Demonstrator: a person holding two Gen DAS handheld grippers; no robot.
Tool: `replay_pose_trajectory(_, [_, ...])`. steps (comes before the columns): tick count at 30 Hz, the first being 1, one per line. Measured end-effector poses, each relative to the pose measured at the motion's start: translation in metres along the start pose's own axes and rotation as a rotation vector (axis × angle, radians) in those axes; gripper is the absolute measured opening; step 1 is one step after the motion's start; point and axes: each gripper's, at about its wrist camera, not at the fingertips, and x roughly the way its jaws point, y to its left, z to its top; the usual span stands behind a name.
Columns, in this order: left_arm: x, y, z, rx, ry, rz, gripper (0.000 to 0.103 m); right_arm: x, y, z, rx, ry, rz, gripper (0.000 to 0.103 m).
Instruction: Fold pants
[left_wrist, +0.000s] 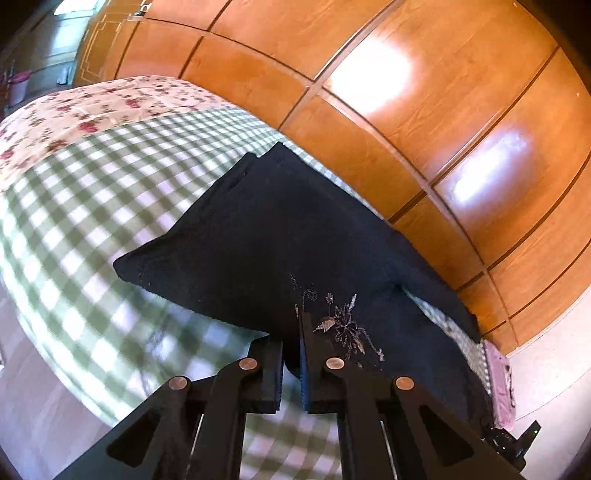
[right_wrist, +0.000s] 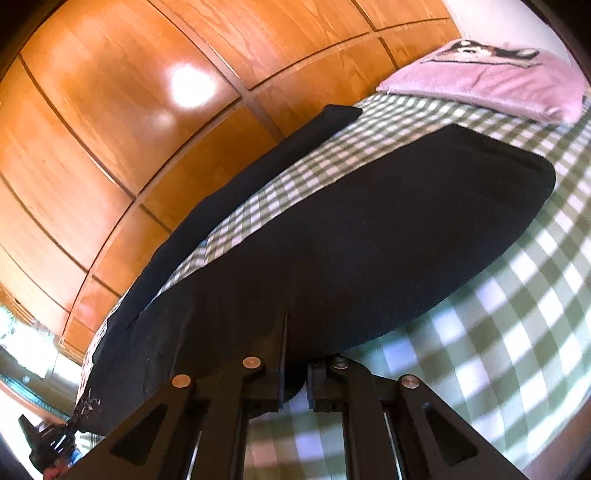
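Dark navy pants (left_wrist: 266, 236) with pale floral embroidery lie on a bed with a green-and-white checked cover (left_wrist: 85, 206). My left gripper (left_wrist: 291, 343) is shut on the near edge of the pants, beside the embroidery, and lifts it off the cover. In the right wrist view the pants (right_wrist: 351, 236) spread out ahead, one leg along the bed's far edge, the other raised. My right gripper (right_wrist: 295, 354) is shut on the near edge of the raised part. The other gripper (right_wrist: 48, 443) shows at the lower left, holding the embroidered edge.
A glossy wooden wardrobe (left_wrist: 424, 96) runs along the far side of the bed. A floral sheet (left_wrist: 74, 110) covers the bed's far end in the left wrist view. A pink pillow (right_wrist: 495, 85) lies at the bed's end in the right wrist view. Pale floor (left_wrist: 554, 362) shows beside the bed.
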Motion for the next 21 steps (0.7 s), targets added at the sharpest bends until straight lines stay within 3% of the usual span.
replay_pose_trajectory(5, [0.007,0.018,-0.01,-0.029,0.056,0.033,0.008,-0.003,-0.007,-0.01,0.013,0.026,0.023,0.011])
replay_pose_trajectory(10, [0.008,0.014,-0.012,-0.037,0.051,0.105,0.026,-0.005,-0.038,0.002,0.194,-0.023,0.098,0.025])
replay_pose_trajectory(12, [-0.003,0.013,-0.009,-0.064,0.005,0.092,0.03,-0.008,-0.052,0.009,0.257,-0.061,0.095,0.03])
replay_pose_trajectory(16, [-0.028,0.014,-0.003,-0.093,-0.117,0.126,0.033,-0.014,-0.09,0.024,0.42,-0.144,0.069,0.029])
replay_pose_trajectory(18, [-0.039,0.007,-0.001,-0.066,-0.175,0.157,0.033,-0.014,-0.095,0.03,0.422,-0.134,0.03,0.01])
replay_pose_trajectory(21, [-0.057,-0.009,-0.001,0.005,-0.284,0.213,0.033,-0.032,-0.084,0.036,0.329,-0.185,-0.034,0.01])
